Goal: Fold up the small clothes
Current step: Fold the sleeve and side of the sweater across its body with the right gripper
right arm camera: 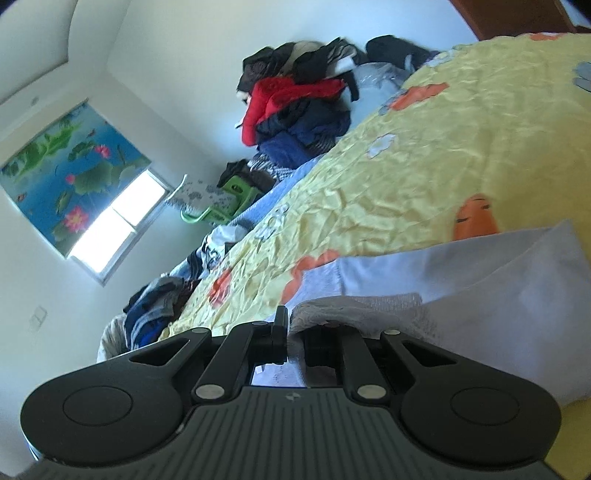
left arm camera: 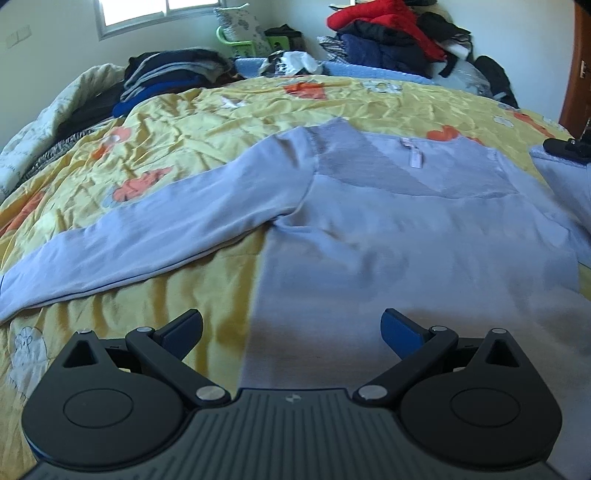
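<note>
A light blue sweater (left arm camera: 388, 229) lies spread flat on the bed's yellow floral quilt (left arm camera: 177, 122), 1 sleeve (left arm camera: 129, 236) stretched out to its left. The left claw (left arm camera: 291, 328) hangs wide and empty above the sweater's lower hem. The right claw (right arm camera: 290, 325), rolled sideways, is pinched tight on a lifted fold of the sweater (right arm camera: 461, 280). Beyond the sweater, against the wall, sits a heap of dark and red clothes (left arm camera: 388, 33).

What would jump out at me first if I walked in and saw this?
A pale blue long-sleeved top lies spread flat on the yellow flowered bedspread, one sleeve stretched out to the side. The right gripper has its jaws shut on a lifted edge of that top, while the left gripper hangs open above the hem. At the far end of the bed, a heap of clothes topped by a red garment catches the eye.
</note>
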`<state>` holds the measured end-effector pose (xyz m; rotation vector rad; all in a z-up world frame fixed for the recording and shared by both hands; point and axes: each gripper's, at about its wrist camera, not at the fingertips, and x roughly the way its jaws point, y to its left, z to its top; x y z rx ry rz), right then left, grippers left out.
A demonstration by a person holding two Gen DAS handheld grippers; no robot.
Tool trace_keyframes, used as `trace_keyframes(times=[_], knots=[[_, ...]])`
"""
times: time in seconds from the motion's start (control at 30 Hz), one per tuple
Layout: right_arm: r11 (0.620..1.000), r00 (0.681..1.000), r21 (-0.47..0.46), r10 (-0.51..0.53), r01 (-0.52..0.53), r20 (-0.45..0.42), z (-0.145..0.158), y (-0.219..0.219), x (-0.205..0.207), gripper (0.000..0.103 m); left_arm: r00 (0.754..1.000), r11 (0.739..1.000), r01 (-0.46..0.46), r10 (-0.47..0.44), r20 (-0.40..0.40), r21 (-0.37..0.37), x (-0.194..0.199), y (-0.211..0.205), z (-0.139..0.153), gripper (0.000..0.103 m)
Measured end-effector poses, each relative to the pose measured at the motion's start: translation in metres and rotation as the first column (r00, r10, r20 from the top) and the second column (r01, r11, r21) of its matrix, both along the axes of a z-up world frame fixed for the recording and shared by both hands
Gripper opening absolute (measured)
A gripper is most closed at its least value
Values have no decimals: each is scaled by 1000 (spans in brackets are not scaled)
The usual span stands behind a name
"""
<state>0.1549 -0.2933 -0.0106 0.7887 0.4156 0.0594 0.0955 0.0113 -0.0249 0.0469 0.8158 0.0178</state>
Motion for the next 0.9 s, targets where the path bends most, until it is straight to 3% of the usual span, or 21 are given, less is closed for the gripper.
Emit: trace_keyframes(times=[0.9], knots=[[970,974,-105,213,-220,-75,8,131,85,13,999,998,-55,55,0,12,-4,32,-1,103]])
